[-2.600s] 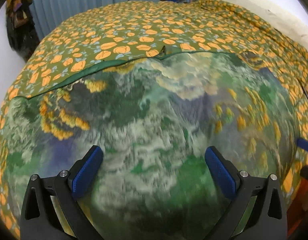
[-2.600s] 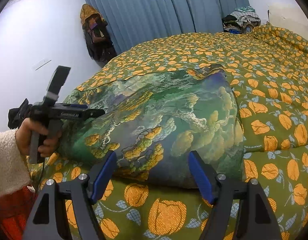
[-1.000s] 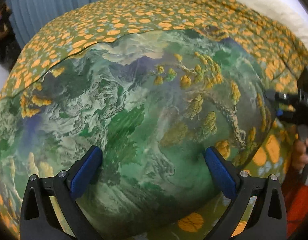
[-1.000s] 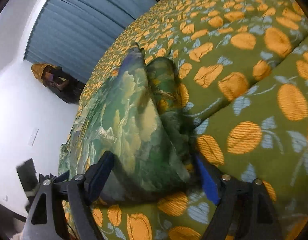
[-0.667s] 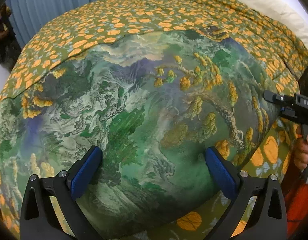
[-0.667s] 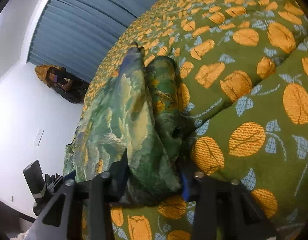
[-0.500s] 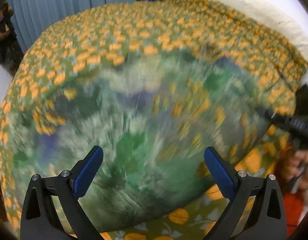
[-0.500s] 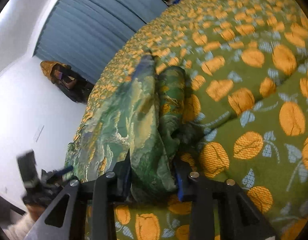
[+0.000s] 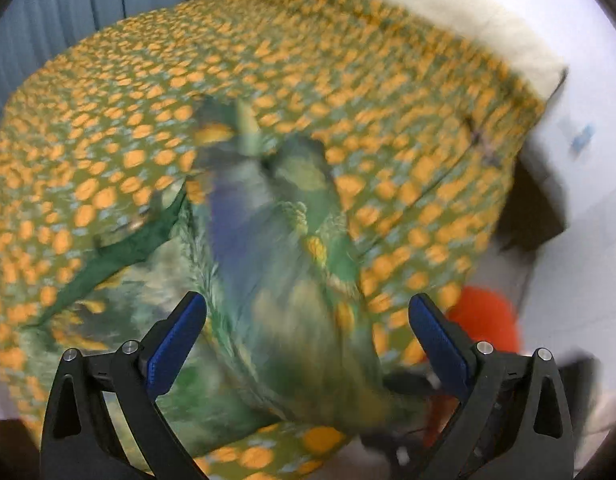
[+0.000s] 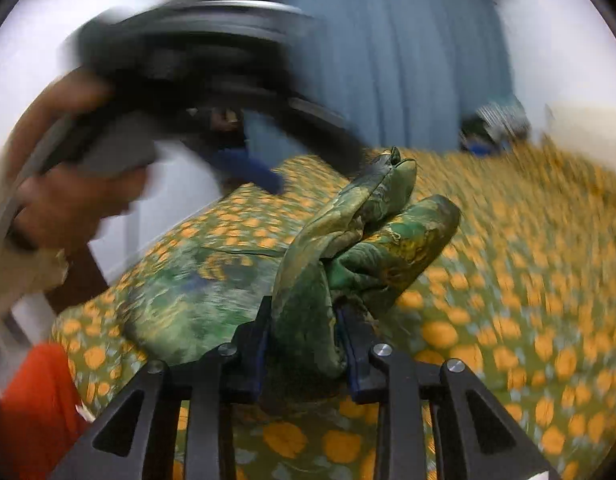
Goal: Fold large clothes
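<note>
A large green garment with a painted landscape print (image 9: 275, 264) lies on the bed, one end lifted into a ridge. My right gripper (image 10: 303, 344) is shut on a bunched edge of the garment (image 10: 348, 248) and holds it above the bedspread. My left gripper (image 9: 303, 332) is open and empty, hovering over the raised ridge of the garment. In the right wrist view the left gripper (image 10: 243, 168) shows blurred at upper left, held by a hand. Both views are motion-blurred.
The bed is covered by an olive bedspread with orange flowers (image 9: 348, 80). A cream headboard (image 9: 468, 28) runs along the far right. Blue curtains (image 10: 408, 60) and a pile of clothes (image 10: 496, 120) stand behind the bed. Something orange-red (image 9: 484, 320) is at the bed's near edge.
My right gripper closed on the garment's edge and lifted it, pulling the flat garment into a ridge. My left gripper rose and swung right, staying open.
</note>
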Demonstrator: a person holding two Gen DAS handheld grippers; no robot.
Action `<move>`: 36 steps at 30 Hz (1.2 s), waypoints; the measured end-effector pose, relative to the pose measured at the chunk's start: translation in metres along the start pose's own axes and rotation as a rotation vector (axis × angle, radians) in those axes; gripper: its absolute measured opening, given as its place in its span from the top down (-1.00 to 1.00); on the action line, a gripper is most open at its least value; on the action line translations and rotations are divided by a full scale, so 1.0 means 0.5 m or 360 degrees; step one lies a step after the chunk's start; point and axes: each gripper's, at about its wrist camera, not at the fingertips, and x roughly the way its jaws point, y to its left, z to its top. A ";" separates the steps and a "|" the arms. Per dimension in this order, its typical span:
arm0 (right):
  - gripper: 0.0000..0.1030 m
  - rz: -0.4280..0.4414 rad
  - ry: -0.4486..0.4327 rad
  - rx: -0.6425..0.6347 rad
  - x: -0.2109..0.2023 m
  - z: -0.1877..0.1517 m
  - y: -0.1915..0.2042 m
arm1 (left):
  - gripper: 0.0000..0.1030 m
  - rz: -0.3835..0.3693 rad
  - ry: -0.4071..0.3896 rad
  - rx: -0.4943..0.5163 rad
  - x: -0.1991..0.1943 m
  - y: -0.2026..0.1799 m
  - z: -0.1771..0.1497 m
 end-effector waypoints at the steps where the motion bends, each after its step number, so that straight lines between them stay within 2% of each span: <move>1: 0.45 0.0018 -0.0006 -0.0073 0.004 0.004 0.029 | -0.96 0.0051 0.0028 0.0019 0.006 0.000 -0.004; 6: 0.46 0.0075 -0.0003 -0.0305 0.025 -0.010 0.115 | -0.94 0.0383 0.0235 0.0133 0.074 0.000 -0.048; 8: 0.47 0.0075 -0.0004 -0.0349 0.028 -0.012 0.135 | -0.21 0.0506 0.0291 0.0159 0.105 0.003 -0.060; 9: 0.47 0.0065 0.0001 -0.0367 0.031 -0.016 0.139 | 0.17 0.0513 0.0315 0.0153 0.114 0.007 -0.065; 10: 0.48 0.0073 0.0016 -0.0367 0.028 -0.019 0.143 | 0.33 0.0448 0.0318 0.0126 0.121 0.016 -0.066; 12: 0.48 0.0071 0.0019 -0.0347 0.025 -0.022 0.140 | 0.41 0.0369 0.0289 0.0059 0.112 0.035 -0.067; 14: 0.40 0.0085 -0.0004 -0.0334 0.014 -0.023 0.134 | 0.42 0.0312 0.0256 0.0007 0.091 0.054 -0.068; 16: -0.09 0.0131 -0.0016 -0.0304 0.000 -0.019 0.129 | 0.43 0.0290 0.0223 -0.0009 0.067 0.078 -0.071; 17: -0.13 0.0176 -0.0023 -0.0255 -0.011 -0.019 0.120 | 0.42 0.0270 0.0207 -0.0042 0.053 0.099 -0.077; 20: -0.13 0.0231 0.0007 -0.0127 -0.016 -0.023 0.098 | 0.42 0.0216 0.0161 -0.0151 0.015 0.164 -0.101; 24: -0.13 0.0180 0.0085 -0.0003 0.010 -0.027 0.062 | 0.41 0.0157 0.0091 -0.0270 -0.037 0.255 -0.153; 28: -0.13 0.0148 0.0167 0.0062 0.051 -0.016 0.043 | 0.38 0.0126 0.0039 -0.0362 -0.056 0.329 -0.202; 31: -0.08 0.0187 0.0240 0.0072 0.103 0.011 0.051 | 0.37 0.0093 0.0009 -0.0456 -0.056 0.387 -0.249; 36: 0.03 0.0304 0.0351 0.0002 0.217 0.053 0.111 | 0.35 -0.0013 -0.0053 -0.0672 -0.041 0.489 -0.327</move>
